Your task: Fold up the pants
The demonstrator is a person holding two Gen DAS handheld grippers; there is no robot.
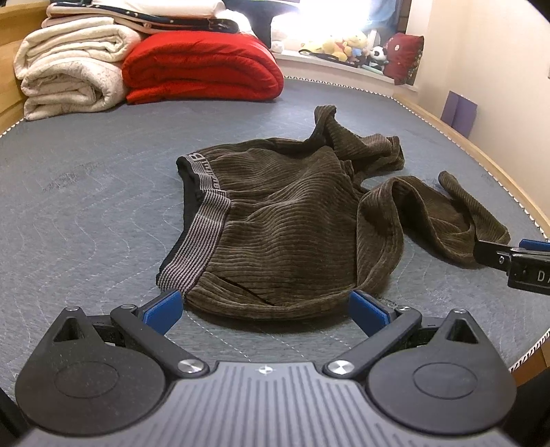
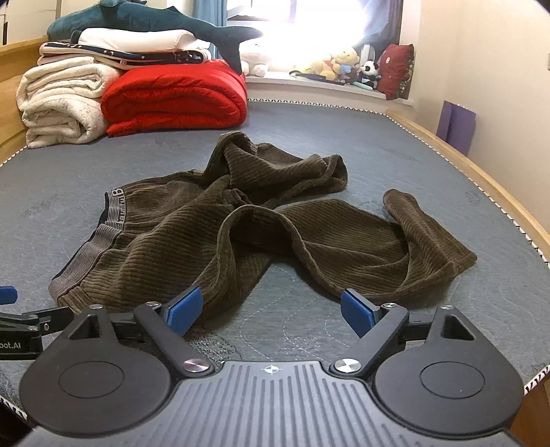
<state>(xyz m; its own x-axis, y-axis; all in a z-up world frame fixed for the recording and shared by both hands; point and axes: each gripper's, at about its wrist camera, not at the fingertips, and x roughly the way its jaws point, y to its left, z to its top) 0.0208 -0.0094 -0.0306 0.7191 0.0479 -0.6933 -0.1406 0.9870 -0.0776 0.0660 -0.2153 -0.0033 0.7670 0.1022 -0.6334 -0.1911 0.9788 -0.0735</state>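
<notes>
Brown ribbed corduroy pants [image 1: 285, 220] lying crumpled on a grey quilted mattress [image 1: 86, 206], about mid-surface, waistband [image 1: 202, 220] striped grey and black and turned to the left side, legs trailing off to the right in loose folds. One leg bunched up behind the seat, the other [image 2: 412, 247] curled forward with its hem doubled over.

Just in front of the pants' near edge: left gripper [image 1: 266, 309], blue pads spread wide on either side of the seat fabric, nothing pinched between them. Just in front of the pants again, off toward the leg side: right gripper [image 2: 271, 309], jaws likewise wide apart, bare mattress between them, left pad close against the edge of the cloth, right pad close to the curled leg. No grip on the pants visible from either.

Well behind the pants, at the far left of the mattress: red folded blanket [image 1: 202, 65], cream folded blankets [image 1: 68, 72] beside it, a teal plush shark [image 2: 151, 20] on top of the stack. Behind the pants and to the right, on the window ledge: small plush toys [image 2: 343, 65] and a dark red cushion [image 2: 395, 68].
</notes>
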